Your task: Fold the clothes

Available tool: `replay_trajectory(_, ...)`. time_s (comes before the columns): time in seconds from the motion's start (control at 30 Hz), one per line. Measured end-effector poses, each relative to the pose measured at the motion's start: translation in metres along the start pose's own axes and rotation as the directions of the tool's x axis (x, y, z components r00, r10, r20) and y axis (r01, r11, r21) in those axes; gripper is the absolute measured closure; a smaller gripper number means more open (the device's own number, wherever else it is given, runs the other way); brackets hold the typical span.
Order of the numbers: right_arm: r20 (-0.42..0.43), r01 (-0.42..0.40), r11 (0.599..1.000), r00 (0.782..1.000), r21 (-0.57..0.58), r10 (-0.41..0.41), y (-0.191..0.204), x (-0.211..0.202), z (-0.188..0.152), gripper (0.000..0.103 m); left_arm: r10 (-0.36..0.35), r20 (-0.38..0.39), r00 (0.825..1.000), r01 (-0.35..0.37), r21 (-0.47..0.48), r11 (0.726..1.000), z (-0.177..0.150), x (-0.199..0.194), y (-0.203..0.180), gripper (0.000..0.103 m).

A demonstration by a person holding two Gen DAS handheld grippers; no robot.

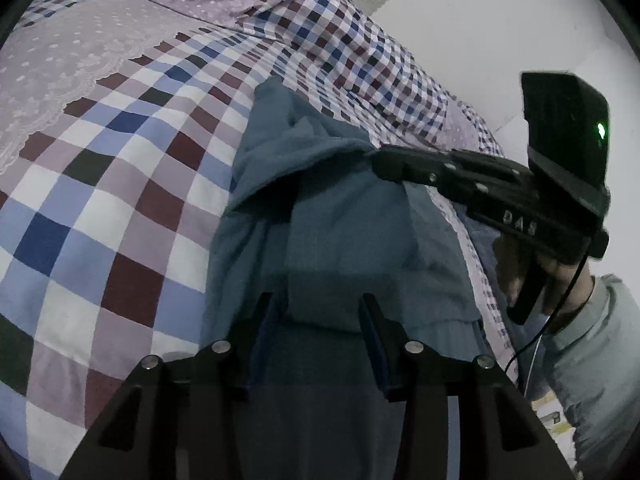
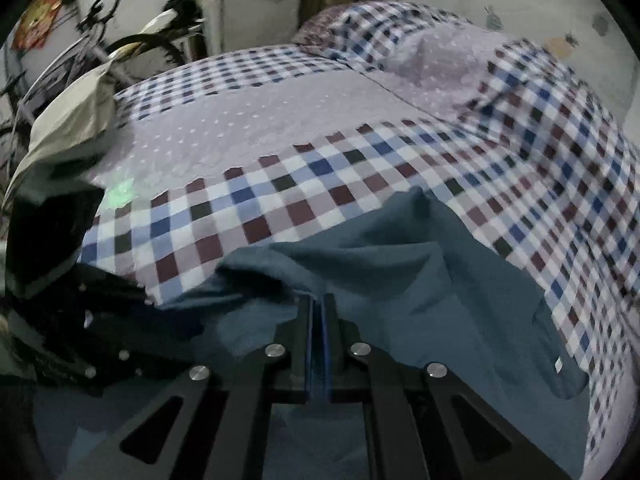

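A dark teal garment [image 1: 340, 216] lies rumpled on the checked bedspread [image 1: 120, 184], bunched up near the bed's edge. The right gripper [image 2: 319, 312] has its two fingers pressed together, a thin fold of the teal cloth pinched between the blue pads [image 2: 309, 344]. The left gripper [image 1: 320, 312] stands with its fingers well apart, teal cloth lying between them, nothing clamped. In the left wrist view, a hand [image 1: 560, 272] grips the other tool's handle at the right.
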State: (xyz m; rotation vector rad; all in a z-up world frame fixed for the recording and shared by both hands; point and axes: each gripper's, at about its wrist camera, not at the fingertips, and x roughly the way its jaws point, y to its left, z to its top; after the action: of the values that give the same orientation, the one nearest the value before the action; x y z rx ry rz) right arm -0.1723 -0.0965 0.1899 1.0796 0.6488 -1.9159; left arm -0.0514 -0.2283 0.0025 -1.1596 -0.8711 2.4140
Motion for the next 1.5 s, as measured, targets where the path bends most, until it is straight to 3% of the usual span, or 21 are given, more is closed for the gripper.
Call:
replay_trajectory(0.1,-0.074,0.04,0.999,0.997,0.014,-0.039,0.001,0.018,0.001,0.088,0.011,-0.01,1.0,-0.011,-0.002,1.0,0.002,0.005,-0.001,0.056)
replay_trajectory(0.2,-0.065,0.056,0.998,0.996,0.019,-0.055,0.003,0.019,0.0,0.066,0.013,-0.006,1.0,-0.013,-0.014,1.0,0.008,0.009,-0.004,0.054)
replay_trajectory(0.33,-0.037,0.102,0.993,0.994,0.055,-0.1,-0.001,0.008,-0.001,0.062,0.033,-0.005,0.999,-0.033,-0.061,0.998,0.015,0.017,-0.005,0.056)
replay_trajectory(0.43,-0.005,0.11,0.99,0.994,0.089,-0.11,-0.005,-0.009,-0.004,0.055,0.051,-0.002,0.999,-0.051,-0.111,0.993,0.017,0.02,-0.004,0.101)
replay_trajectory(0.47,0.005,0.111,0.989,0.994,0.099,-0.112,-0.006,-0.015,-0.005,0.054,0.057,-0.001,0.998,-0.056,-0.127,0.99,0.018,0.021,-0.003,0.102)
replay_trajectory(0.57,0.04,0.062,0.996,0.997,0.058,-0.065,0.01,-0.035,-0.015,0.054,-0.038,0.088,0.995,0.049,-0.126,0.991,0.019,-0.009,-0.007,0.102)
replay_trajectory(0.67,0.062,0.03,0.999,0.998,-0.034,-0.028,0.04,-0.051,-0.027,0.051,-0.131,0.177,0.975,0.153,-0.116,0.981,0.019,-0.039,-0.011,0.102)
replay_trajectory(0.77,0.058,0.04,0.991,0.998,-0.132,-0.033,0.08,-0.041,-0.036,0.051,-0.17,0.187,0.968,0.193,-0.111,0.975,0.02,-0.044,-0.014,0.102)
replay_trajectory(0.9,0.029,0.147,0.954,0.989,-0.261,-0.144,0.122,-0.012,-0.044,0.051,-0.179,0.19,0.965,0.206,-0.134,0.969,0.018,-0.043,-0.01,0.102)
replay_trajectory(1.0,0.07,0.235,0.932,0.972,-0.275,-0.224,0.128,-0.005,-0.043,0.053,-0.196,0.211,0.958,0.233,-0.169,0.957,0.019,-0.047,-0.003,0.102)
replay_trajectory(1.07,0.103,0.261,0.937,0.964,-0.232,-0.243,0.123,-0.009,-0.04,0.071,-0.207,0.225,0.952,0.252,-0.192,0.948,0.019,-0.049,0.002,0.102)
replay_trajectory(1.1,0.114,0.27,0.939,0.961,-0.213,-0.251,0.119,-0.013,-0.038,0.098,-0.213,0.232,0.949,0.261,-0.204,0.944,0.019,-0.05,0.004,0.102)
replay_trajectory(1.13,0.114,0.265,0.945,0.962,-0.189,-0.247,0.114,-0.017,-0.036,0.102,-0.218,0.239,0.946,0.271,-0.215,0.938,0.019,-0.052,0.006,0.102)
replay_trajectory(1.23,0.105,0.194,0.977,0.977,-0.09,-0.185,0.092,-0.03,-0.025,0.102,-0.233,0.261,0.937,0.298,-0.248,0.922,0.019,-0.055,0.013,0.097)
replay_trajectory(1.33,0.142,0.128,0.983,0.979,0.132,-0.147,0.037,-0.056,-0.013,0.103,-0.227,0.274,0.935,0.301,-0.269,0.915,0.019,-0.057,0.02,0.072)
replay_trajectory(1.4,0.197,0.126,0.93,0.959,0.344,-0.203,-0.014,-0.082,-0.011,0.102,-0.216,0.28,0.936,0.294,-0.28,0.914,0.018,-0.058,0.024,0.069)
replay_trajectory(1.47,0.229,0.159,0.819,0.915,0.552,-0.332,-0.059,-0.113,-0.02,0.102,-0.204,0.285,0.936,0.288,-0.292,0.912,0.018,-0.058,0.028,0.069)
replay_trajectory(1.5,0.227,0.189,0.749,0.881,0.635,-0.415,-0.073,-0.127,-0.028,0.102,-0.199,0.288,0.937,0.285,-0.297,0.911,0.018,-0.058,0.03,0.069)
